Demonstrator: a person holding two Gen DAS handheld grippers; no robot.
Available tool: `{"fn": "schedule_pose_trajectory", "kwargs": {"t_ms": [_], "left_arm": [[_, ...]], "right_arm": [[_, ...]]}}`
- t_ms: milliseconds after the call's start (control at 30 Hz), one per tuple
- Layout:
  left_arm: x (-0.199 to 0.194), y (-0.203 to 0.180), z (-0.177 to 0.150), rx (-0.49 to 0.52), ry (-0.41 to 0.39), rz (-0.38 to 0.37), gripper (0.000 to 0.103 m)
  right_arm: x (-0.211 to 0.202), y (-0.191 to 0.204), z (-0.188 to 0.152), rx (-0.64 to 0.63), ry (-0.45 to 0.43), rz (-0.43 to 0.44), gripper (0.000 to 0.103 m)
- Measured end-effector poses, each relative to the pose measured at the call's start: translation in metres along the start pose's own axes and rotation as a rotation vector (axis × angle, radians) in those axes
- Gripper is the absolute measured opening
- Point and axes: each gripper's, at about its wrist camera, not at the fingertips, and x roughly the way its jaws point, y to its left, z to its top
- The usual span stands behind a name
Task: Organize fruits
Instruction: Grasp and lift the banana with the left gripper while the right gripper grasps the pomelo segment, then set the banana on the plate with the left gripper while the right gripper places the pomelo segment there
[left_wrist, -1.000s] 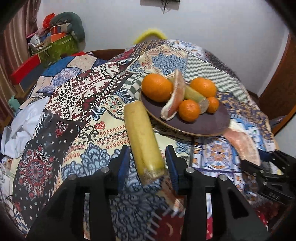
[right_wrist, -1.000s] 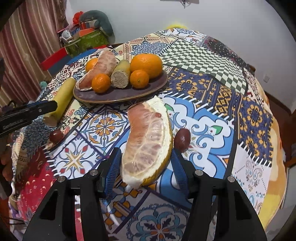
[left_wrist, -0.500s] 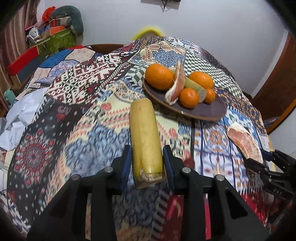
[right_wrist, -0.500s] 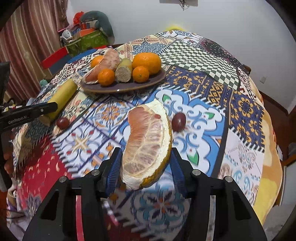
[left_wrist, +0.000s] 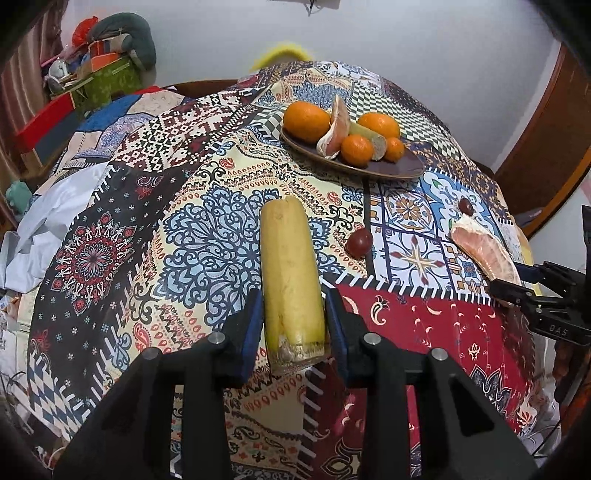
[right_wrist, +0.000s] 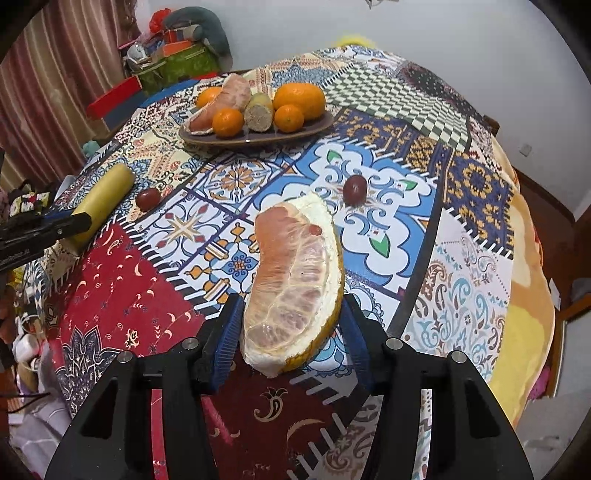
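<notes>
My left gripper (left_wrist: 293, 325) is shut on a yellow sugarcane piece (left_wrist: 290, 273) and holds it above the patterned tablecloth. My right gripper (right_wrist: 290, 332) is shut on a peeled pomelo wedge (right_wrist: 295, 284), also lifted. The right gripper and wedge show at the right edge of the left wrist view (left_wrist: 484, 251). A dark oval plate (left_wrist: 402, 166) at the far side holds oranges (left_wrist: 306, 122), another pomelo wedge (left_wrist: 336, 129) and a cane piece (left_wrist: 369, 138). Two red dates (right_wrist: 354, 189) (right_wrist: 147, 198) lie on the cloth between the plate and the grippers.
The round table has a patchwork cloth (left_wrist: 207, 240) that falls away at all edges. Boxes and clutter (left_wrist: 107, 70) stand at the back left. A white wall (right_wrist: 443, 37) is behind and a wooden door frame (left_wrist: 550, 140) is at the right.
Both grippers have risen and pulled back from the plate with their fruit. The plate looks smaller and farther. The two dates have come into plain view.
</notes>
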Motion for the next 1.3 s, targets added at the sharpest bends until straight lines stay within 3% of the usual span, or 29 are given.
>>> {"fn": "schedule_pose_trajectory", "kwargs": {"t_ms": [533, 833, 1300], "left_arm": [[0.038, 0.003, 0.037, 0.027, 0.063, -0.015, 0.034], [0.051, 0.002, 0.048, 0.024, 0.062, 0.005, 0.035], [0.000, -0.003, 0.061, 0.027, -0.078, 0.008, 0.034]], "right_arm": [[0.024, 0.003, 0.028, -0.024, -0.008, -0.022, 0.053], [0.023, 0.003, 0.028, -0.020, -0.037, -0.032, 0.047], [-0.002, -0.004, 0.042, 0.031, -0.118, -0.011, 0.046]]}}
